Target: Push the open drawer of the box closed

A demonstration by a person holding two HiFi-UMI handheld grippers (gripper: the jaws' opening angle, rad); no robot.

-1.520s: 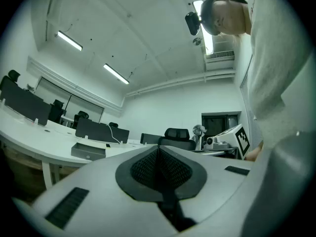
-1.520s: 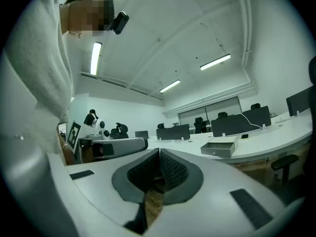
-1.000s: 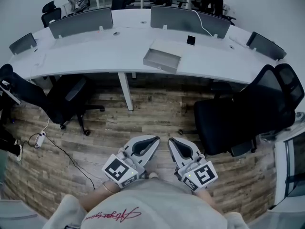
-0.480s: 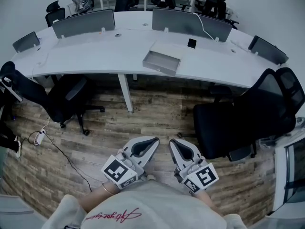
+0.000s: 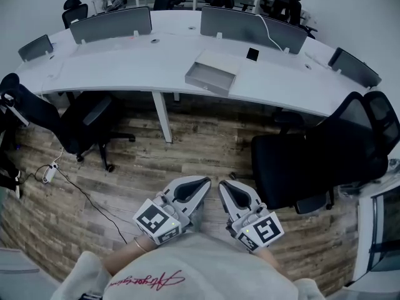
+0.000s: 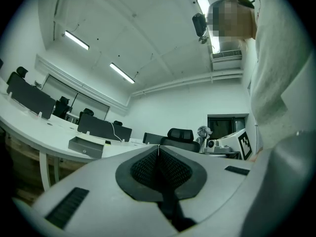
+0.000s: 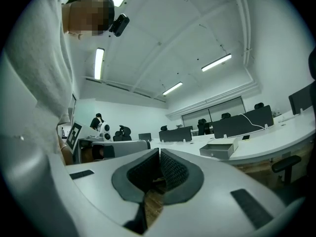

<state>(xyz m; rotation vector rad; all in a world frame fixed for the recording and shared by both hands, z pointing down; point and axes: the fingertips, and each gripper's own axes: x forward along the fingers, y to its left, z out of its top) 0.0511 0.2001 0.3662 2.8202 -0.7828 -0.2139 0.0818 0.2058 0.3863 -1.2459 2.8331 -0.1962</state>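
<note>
Left tongs (image 5: 202, 182) and right tongs (image 5: 223, 187) closed, seemingly level.

This is an open-plan office. A long curved white counter (image 5: 125, 64) carries grey privacy screens (image 5: 111, 25). Black swivel chairs (image 5: 306, 161) stand on a wood-plank floor (image 5: 206, 145), with strip lights (image 6: 122, 73) overhead.

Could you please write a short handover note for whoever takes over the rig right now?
Left gripper: shut, empty, held low near the person's body.
Right gripper: shut, empty, beside the left one.
The box sits on the curved white desk, across the floor from the grippers. Its drawer is pulled out toward the desk's edge.
Done: nothing yet; neither gripper is near the box.
Left: approach the desk and push the drawer closed.
</note>
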